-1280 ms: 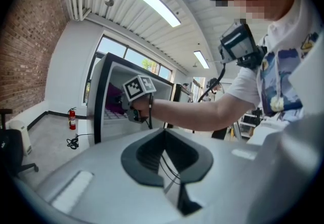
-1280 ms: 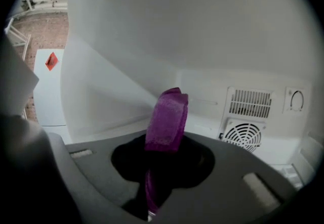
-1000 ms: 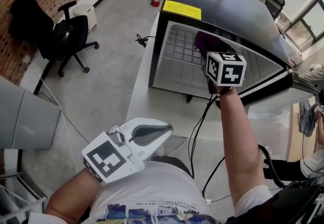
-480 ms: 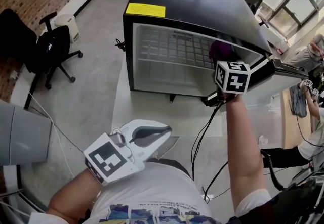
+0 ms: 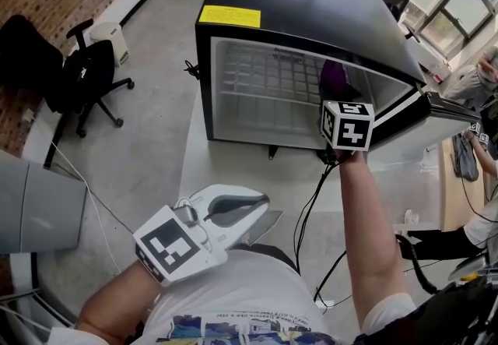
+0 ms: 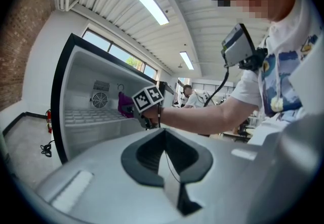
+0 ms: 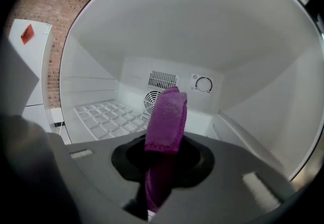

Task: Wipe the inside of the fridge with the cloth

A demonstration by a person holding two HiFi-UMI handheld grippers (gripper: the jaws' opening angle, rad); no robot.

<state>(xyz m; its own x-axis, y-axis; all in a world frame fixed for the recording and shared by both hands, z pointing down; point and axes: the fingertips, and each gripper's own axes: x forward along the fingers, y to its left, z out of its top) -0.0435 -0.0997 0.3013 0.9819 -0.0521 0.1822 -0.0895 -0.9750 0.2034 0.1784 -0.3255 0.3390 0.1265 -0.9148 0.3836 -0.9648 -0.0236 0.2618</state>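
A black mini fridge [image 5: 311,8] stands open on a white table, its white inside [image 5: 264,94] facing me. My right gripper [image 5: 336,106] reaches into the right part of the opening. It is shut on a purple cloth [image 5: 334,77]. In the right gripper view the cloth [image 7: 167,114] sticks up from between the jaws of the right gripper [image 7: 161,180], apart from the back wall with its fan grille [image 7: 152,99] and dial [image 7: 203,84]. My left gripper [image 5: 257,207] hangs low by my body, shut and holding nothing. The left gripper view shows the left gripper [image 6: 164,167].
The fridge door [image 5: 443,114] hangs open to the right. A wire shelf [image 7: 109,117] lies low at the left inside. Cables [image 5: 307,203] trail over the table [image 5: 226,172]. An office chair [image 5: 85,71] and a grey cabinet [image 5: 39,207] stand left; people sit at the right.
The head view has swung, so the fridge now sits more to the centre. The right gripper stays at the fridge opening with the cloth. The left gripper has barely moved.
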